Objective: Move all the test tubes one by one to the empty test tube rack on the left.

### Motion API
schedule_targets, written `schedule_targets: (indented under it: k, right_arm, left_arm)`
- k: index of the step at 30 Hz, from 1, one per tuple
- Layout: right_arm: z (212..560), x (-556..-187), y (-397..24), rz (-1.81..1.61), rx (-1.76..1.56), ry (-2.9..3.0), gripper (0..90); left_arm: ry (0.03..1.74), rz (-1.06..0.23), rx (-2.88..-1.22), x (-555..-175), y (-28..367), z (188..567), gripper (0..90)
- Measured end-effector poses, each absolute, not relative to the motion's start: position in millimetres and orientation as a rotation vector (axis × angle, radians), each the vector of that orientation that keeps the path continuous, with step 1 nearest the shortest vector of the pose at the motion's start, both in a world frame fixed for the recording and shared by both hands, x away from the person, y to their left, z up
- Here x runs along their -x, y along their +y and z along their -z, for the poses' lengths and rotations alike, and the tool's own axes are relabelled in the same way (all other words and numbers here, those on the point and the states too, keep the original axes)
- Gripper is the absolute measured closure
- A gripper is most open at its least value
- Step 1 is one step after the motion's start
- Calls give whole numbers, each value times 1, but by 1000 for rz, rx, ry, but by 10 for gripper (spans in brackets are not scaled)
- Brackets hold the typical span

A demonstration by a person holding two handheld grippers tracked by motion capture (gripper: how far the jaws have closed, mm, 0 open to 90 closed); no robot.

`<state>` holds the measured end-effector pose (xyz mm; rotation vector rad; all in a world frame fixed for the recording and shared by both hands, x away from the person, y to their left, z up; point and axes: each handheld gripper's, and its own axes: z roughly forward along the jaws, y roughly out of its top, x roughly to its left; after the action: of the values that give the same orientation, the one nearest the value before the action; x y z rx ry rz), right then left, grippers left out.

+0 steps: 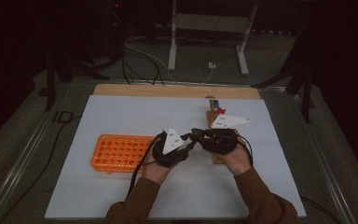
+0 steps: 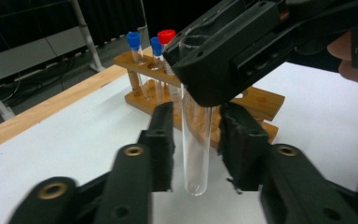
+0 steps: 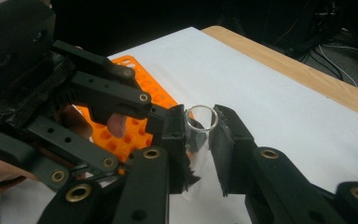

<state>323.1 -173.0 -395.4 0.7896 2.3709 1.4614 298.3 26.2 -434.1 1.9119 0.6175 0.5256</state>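
Observation:
A clear, empty test tube (image 2: 196,154) hangs upright over the white sheet, and its open rim (image 3: 200,122) shows in the right gripper view. My right gripper (image 3: 200,140) is shut on the tube near its top; in the left gripper view it reaches in from the upper right (image 2: 198,65). My left gripper (image 2: 196,149) has a pad on each side of the tube's lower half, with a thin gap showing at each side. In the high view both grippers, left (image 1: 189,143) and right (image 1: 195,136), meet at mid-table.
An orange tube tray (image 1: 119,151) with many empty holes lies left of the hands. A wooden rack (image 2: 256,100) behind holds two blue-capped tubes (image 2: 133,39) and a red-capped one (image 2: 166,36). The white sheet (image 1: 121,116) covers the table up to a wooden edge (image 1: 168,90).

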Motion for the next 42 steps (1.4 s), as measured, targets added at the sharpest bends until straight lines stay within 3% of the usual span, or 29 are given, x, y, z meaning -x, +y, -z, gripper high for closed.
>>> schedule_targets:
  k: [3, 8, 12, 13, 14, 15, 16, 17, 23, 28, 42]
  right_arm:
    - [396, -323, -172, -1464, -787, 2378, 762]
    - [397, -323, -174, -1481, -782, 2379, 755]
    - [395, -322, -180, -1542, -779, 2359, 511]
    - [395, -322, -180, -1542, -779, 2359, 511]
    - [395, -321, -182, -1527, -786, 2352, 377]
    - [395, -321, -182, -1527, -786, 2352, 377]
    - [395, -320, -185, -1517, -809, 2334, 283]
    - [395, -320, -185, -1517, -809, 2334, 283]
    - [403, -315, -204, -1490, -887, 2243, 38]
    - [407, -313, -217, -1484, -934, 2186, 0]
    - [416, -305, -243, -1455, -1005, 2115, 0]
  left_arm:
    - [620, -524, -1912, -299, 26, 434, 744]
    - [606, -533, -1916, -299, 27, 434, 763]
    - [618, -534, -1925, -301, 30, 435, 765]
    - [618, -534, -1925, -301, 30, 435, 765]
    - [627, -534, -1926, -302, 33, 435, 765]
    - [627, -534, -1926, -302, 33, 435, 766]
    - [641, -535, -1913, -302, 36, 434, 765]
    - [641, -535, -1913, -302, 36, 434, 765]
    - [691, -535, -1881, -304, 56, 435, 765]
    - [740, -535, -1856, -304, 72, 439, 765]
    - [803, -525, -1835, -297, 96, 449, 765]
